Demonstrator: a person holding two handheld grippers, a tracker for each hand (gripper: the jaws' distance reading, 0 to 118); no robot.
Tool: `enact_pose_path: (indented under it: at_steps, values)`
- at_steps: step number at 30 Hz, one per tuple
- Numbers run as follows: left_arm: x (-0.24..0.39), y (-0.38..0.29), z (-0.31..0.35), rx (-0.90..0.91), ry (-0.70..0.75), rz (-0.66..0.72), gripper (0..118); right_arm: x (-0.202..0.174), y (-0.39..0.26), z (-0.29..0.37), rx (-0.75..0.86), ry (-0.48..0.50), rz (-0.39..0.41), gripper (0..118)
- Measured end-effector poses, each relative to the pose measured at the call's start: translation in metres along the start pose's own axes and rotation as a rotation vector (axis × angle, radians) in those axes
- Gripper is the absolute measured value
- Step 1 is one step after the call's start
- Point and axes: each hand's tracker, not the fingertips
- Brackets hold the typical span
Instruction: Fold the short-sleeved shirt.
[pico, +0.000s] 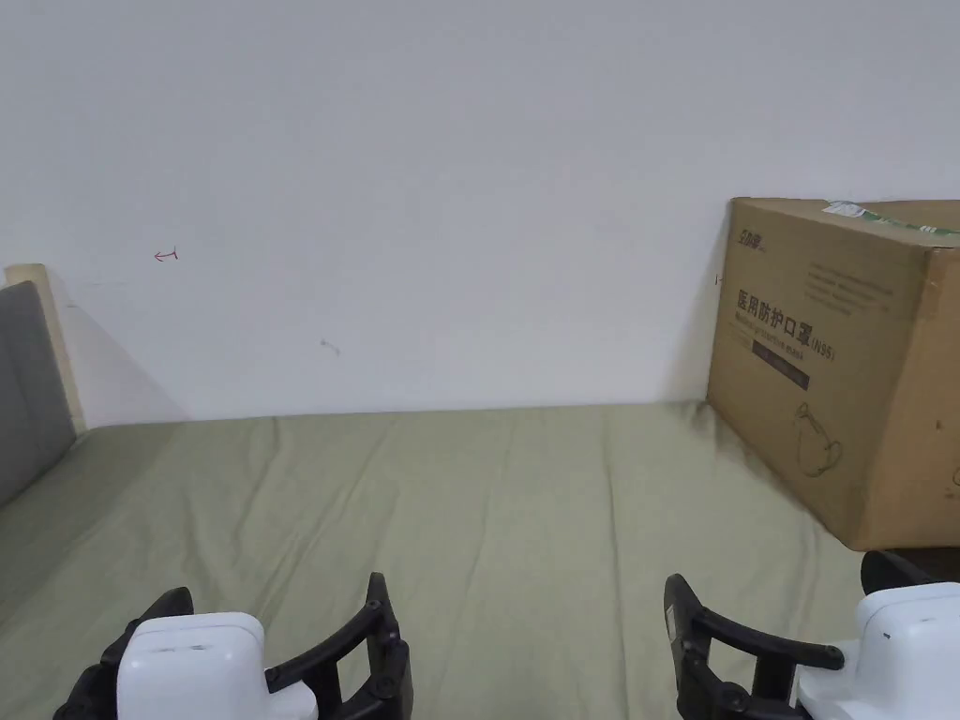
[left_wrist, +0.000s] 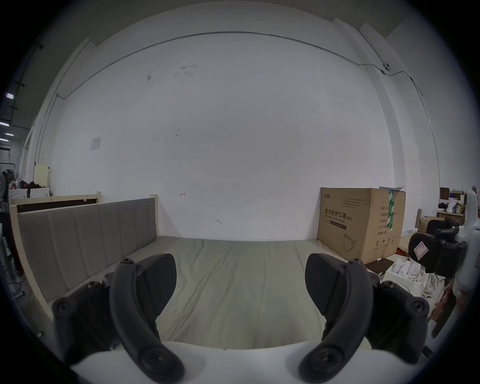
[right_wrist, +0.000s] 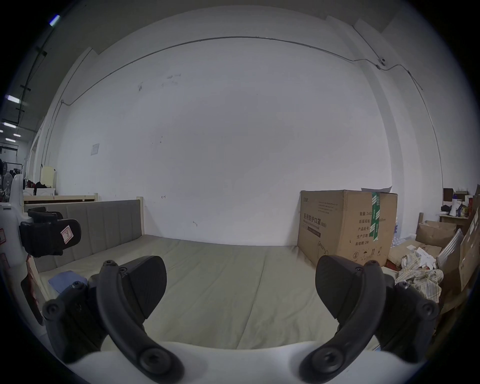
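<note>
Nearest to me, at the bottom edge of the head view, I hold my two white-bodied grippers with black curved jaws above the bed. My left gripper (left_wrist: 240, 283) has its jaws spread wide with nothing between them, and my right gripper (right_wrist: 240, 283) is just as wide open and holds nothing.

Under them lies the olive-green bed sheet (pico: 487, 525), stretched over the mattress with long shallow creases running away from me. At the near left of the sheet, in the right gripper view, I see a small blue piece of cloth (right_wrist: 66, 279); I cannot tell whether that is the short-sleeved shirt, and I can make out no other garment on the bed.

On the left, a grey padded headboard in a pale wooden frame (left_wrist: 85, 239) runs along the side of the bed. On the right, a large brown cardboard box with dark print and a strip of green tape (right_wrist: 345, 226) stands on the far right of the sheet, up against the wall. To the right of the box, off the bed, there is a heap of crumpled checked fabric (right_wrist: 420, 276) among smaller cartons.

Farthest off, the plain white wall (pico: 422, 187) carries a few small marks, and a thin cable (left_wrist: 233, 33) runs across it high up. Far left, the room opens into a dim space with ceiling lights.
</note>
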Motion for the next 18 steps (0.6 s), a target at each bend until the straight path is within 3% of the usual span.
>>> enact_pose_path:
  at_steps: [10,12,16,18]
  values:
    - [-0.002,-0.004,-0.008,-0.07,0.023,0.058,104,-0.007,-0.011,-0.005,-0.063,0.031,0.02,115]
    - [0.002,-0.006,-0.009,-0.081,0.094,0.012,104,-0.008,-0.013,-0.007,-0.082,0.035,0.013,115]
    - [-0.005,-0.009,-0.005,-0.073,-0.028,0.065,104,-0.007,-0.018,-0.008,-0.105,0.042,-0.013,115]
    - [-0.002,-0.009,-0.005,-0.079,-0.012,0.054,104,-0.006,-0.019,-0.008,-0.113,0.041,-0.014,115]
